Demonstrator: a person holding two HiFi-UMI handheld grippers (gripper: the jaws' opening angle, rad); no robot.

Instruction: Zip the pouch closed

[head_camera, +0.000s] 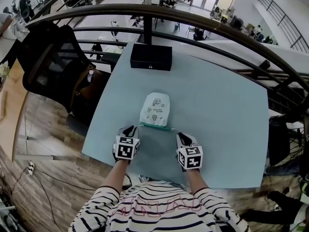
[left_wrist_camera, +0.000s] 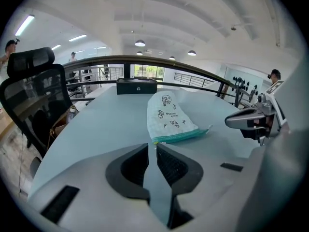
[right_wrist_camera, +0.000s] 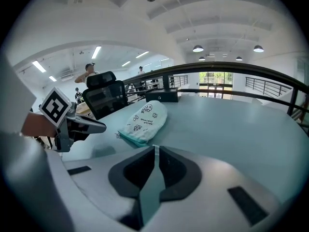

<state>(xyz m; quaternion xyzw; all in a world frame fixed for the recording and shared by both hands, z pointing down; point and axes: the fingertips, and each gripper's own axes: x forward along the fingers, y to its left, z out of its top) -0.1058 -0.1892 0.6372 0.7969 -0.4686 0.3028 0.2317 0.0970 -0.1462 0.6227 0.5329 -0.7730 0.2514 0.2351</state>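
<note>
Pale blue table (head_camera: 227,129) beneath everything. Clenched shut on nothing at the left gripper (left_wrist_camera: 151,147), and likewise at the right gripper (right_wrist_camera: 154,149), with only bare tabletop past the tips. Hovered just short of the pouch (head_camera: 155,109), one to each side of its teal zip edge (head_camera: 154,125), touching neither corner. Lay flat mid-table, zip end toward the person, black box (head_camera: 151,57) well beyond. Could not tell whether already zipped; judged no hold taken, so gripping and pulling still to do if open.

1 pouch (head_camera: 155,109), 2 grippers (head_camera: 129,129) (head_camera: 182,137), 1 black box (head_camera: 151,57), 1 chair (head_camera: 53,64).
</note>
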